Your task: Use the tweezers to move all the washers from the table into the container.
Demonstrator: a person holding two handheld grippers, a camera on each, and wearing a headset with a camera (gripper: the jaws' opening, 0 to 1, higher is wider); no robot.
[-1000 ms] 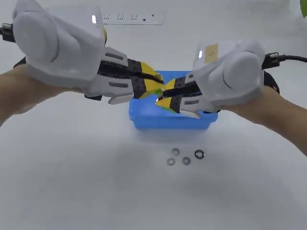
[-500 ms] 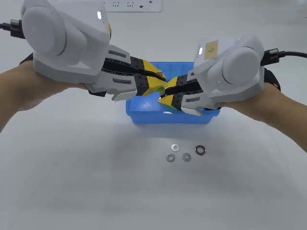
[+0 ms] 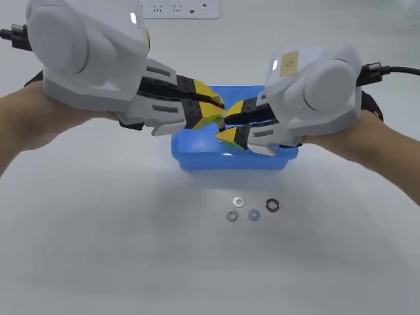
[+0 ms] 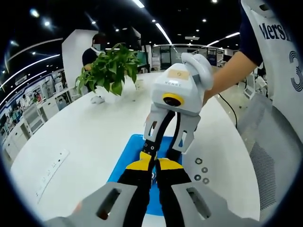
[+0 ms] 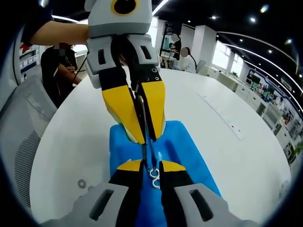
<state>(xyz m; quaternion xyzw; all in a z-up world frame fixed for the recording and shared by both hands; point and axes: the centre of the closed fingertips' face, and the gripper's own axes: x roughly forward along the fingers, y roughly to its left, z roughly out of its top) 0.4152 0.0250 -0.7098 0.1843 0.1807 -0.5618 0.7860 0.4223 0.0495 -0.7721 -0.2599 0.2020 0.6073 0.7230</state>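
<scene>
White table [image 3: 98,256], left tool [image 3: 215,110] gripping tweezers [image 5: 143,124]

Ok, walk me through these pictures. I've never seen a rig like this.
There is no robot arm. A person holds two hand tools, the left gripper and the right gripper, which are white shells with yellow-tipped jaws. The head view comes from a headset camera looking down. The two round views come from fisheye cameras riding on each gripper, so each one shows the opposite gripper. Four washers lie on the white table, in front of a blue container. The grippers meet above it. In the right gripper view, thin tweezers sit between the left gripper's jaws and reach towards the right gripper's. Small rings show at their end, too small to identify.
</scene>
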